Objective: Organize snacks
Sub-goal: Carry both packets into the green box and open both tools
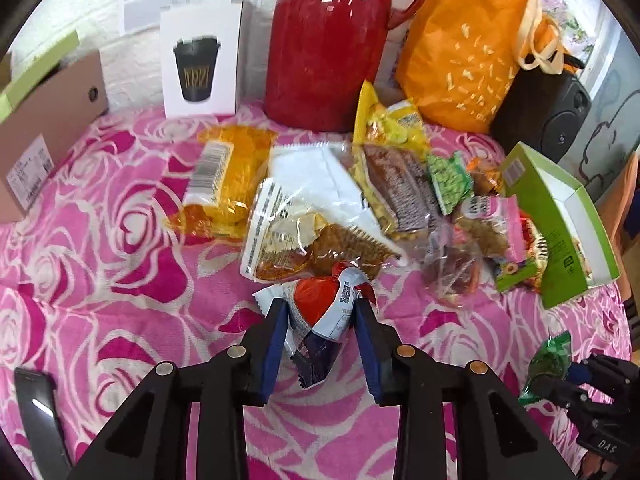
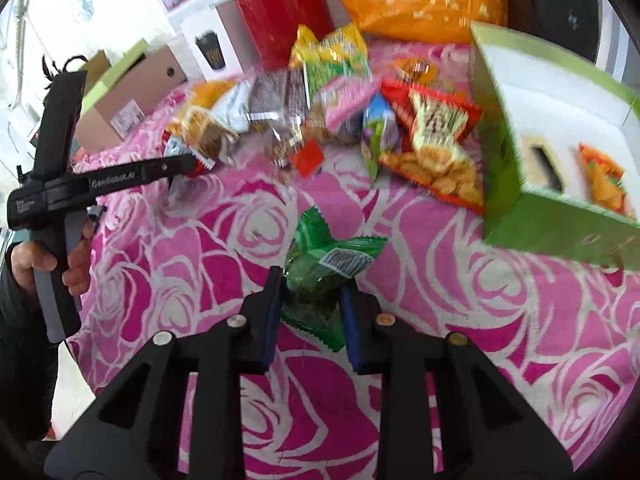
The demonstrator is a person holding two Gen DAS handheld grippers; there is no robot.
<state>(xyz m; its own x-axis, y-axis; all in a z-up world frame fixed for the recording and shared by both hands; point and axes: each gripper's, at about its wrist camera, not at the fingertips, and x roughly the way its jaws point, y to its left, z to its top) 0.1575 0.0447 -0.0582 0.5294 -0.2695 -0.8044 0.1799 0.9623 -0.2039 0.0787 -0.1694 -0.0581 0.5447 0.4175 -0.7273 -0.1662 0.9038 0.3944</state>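
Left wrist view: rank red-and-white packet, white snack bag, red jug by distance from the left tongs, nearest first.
1. Red-and-white packet: between the left tongs, gripped.
2. White snack bag: just beyond, middle of the pile.
3. Red jug: far back, standing behind the pile.

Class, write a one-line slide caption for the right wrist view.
Right claw grips a green snack packet above the rose-patterned cloth, near the green box.
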